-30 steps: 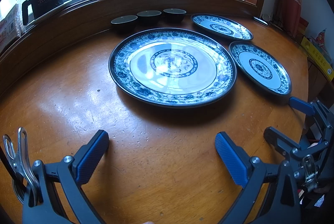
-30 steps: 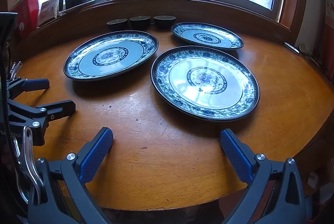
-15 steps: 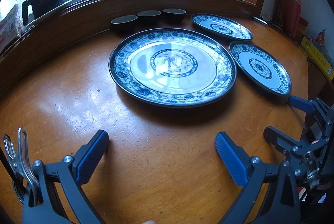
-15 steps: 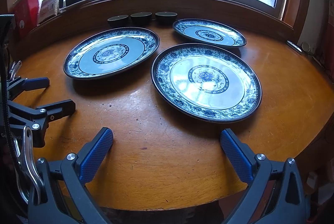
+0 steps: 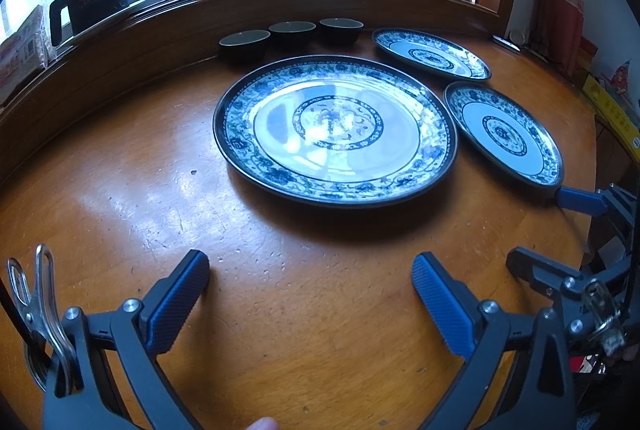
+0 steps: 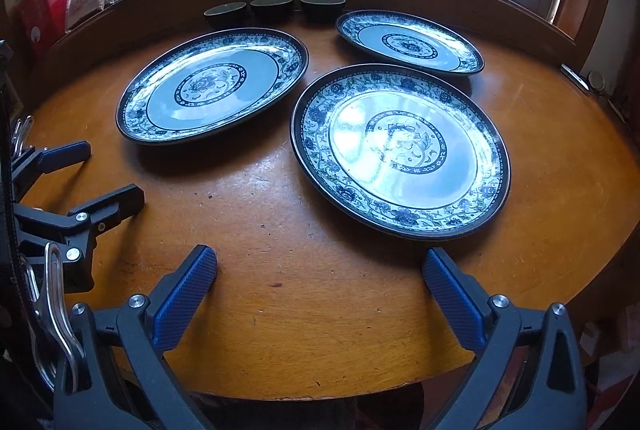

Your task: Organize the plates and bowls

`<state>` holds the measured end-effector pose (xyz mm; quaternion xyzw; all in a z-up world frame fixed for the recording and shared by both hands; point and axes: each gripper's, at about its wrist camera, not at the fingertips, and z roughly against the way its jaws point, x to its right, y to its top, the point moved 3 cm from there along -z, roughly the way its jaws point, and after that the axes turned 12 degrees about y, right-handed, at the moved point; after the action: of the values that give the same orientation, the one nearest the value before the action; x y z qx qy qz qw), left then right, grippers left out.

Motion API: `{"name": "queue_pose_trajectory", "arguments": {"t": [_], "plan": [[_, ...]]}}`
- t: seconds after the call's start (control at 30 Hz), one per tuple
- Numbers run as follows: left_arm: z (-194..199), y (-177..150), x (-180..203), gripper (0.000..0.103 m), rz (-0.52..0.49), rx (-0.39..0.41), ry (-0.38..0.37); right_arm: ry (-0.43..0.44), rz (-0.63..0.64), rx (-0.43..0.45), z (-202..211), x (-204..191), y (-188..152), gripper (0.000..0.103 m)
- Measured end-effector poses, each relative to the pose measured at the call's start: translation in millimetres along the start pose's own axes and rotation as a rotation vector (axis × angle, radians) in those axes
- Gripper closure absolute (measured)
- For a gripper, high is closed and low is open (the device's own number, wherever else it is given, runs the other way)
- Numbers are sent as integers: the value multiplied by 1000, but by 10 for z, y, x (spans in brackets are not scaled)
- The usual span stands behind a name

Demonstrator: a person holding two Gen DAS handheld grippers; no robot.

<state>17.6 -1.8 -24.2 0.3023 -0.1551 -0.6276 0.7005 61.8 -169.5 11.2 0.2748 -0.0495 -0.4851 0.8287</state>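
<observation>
Three blue-patterned plates lie flat and apart on the round table (image 6: 320, 330): the left plate (image 5: 336, 129), the near right plate (image 6: 400, 149) and the far right plate (image 6: 410, 43). Three dark bowls (image 6: 276, 7) stand in a row at the far edge, under the window sill.

The right gripper (image 6: 320, 294) faces the near right plate, whose near rim lies just ahead of its right finger and a little right of centre. It is the nearer tool for that plate. Its jaws stand wide and empty, held low over the near table edge, level and pointing far.

The left gripper (image 5: 310, 302) points at the left plate, well short of its near rim, jaws likewise wide and empty.

A plate is round, so no axis matters; I judge the rim must enter edge-on.
</observation>
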Motion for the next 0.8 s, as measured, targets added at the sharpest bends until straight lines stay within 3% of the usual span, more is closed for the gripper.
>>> {"name": "queue_pose_trajectory", "arguments": {"t": [0.2,0.27,0.33,0.37,0.43,0.53,0.63,0.8], "plan": [[5,-7,3,0,7,-1,5,25,32,-52,-20,-5,9,0],[7,-9,-4,0,15,-12,13,30,31,-119,-25,-11,30,0],[36,-26,-16,0,33,-81,36,85,57,-203,14,-57,58,9],[59,-36,2,0,29,-119,38,149,93,-204,99,-106,85,17],[177,-64,82,0,2,-170,61,209,224,-131,352,-189,165,18],[390,7,157,0,17,-121,124,206,442,-51,566,-189,311,18],[510,162,185,0,92,-105,172,256,442,-72,598,10,549,18],[650,335,264,0,226,-132,137,302,518,-75,590,146,645,18]]}}
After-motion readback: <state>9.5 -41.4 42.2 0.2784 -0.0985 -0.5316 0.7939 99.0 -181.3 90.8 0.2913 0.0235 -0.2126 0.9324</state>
